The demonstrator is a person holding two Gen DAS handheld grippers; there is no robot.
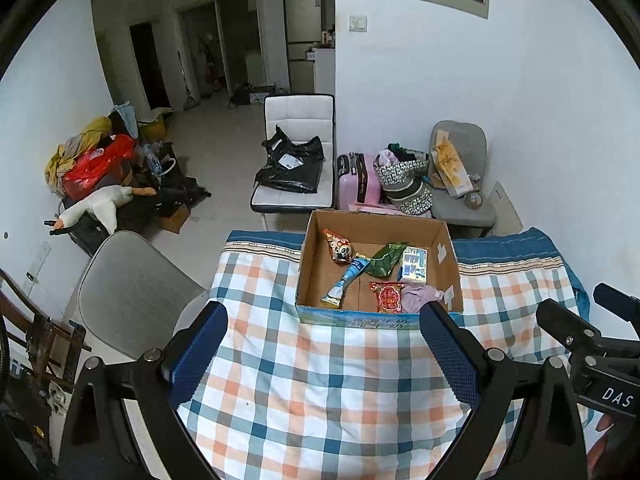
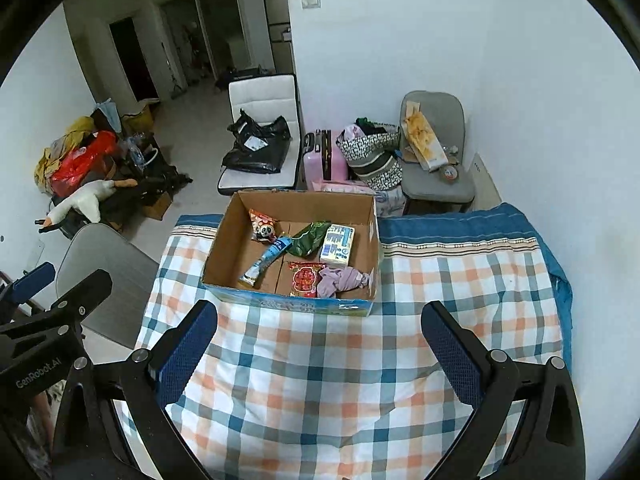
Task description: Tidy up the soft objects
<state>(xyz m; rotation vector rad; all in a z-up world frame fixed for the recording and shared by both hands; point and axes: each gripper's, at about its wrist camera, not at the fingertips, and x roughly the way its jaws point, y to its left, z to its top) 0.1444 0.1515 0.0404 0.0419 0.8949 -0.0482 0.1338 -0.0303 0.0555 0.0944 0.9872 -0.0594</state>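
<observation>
Soft stuff all in cardboard box (image 1: 312, 264) on checked cloth (image 1: 304, 380): panda packet (image 1: 339, 249), blue tube (image 1: 346, 282), green bag (image 1: 386, 258), tissue pack (image 1: 414, 266), red packet (image 1: 386, 297), lilac cloth (image 1: 420, 297) in near right corner. Left gripper (image 1: 320, 360) spread wide, empty, above cloth. Right gripper (image 2: 320, 354) likewise wide apart, empty, short of box.

The left gripper (image 1: 322, 340) is being held wide apart over the checked cloth (image 1: 304, 380), empty. A cardboard box (image 1: 316, 264) is sitting at the cloth's far edge, and a red packet (image 1: 387, 297) and a purple cloth (image 1: 420, 296) are lying against its near wall.
</observation>
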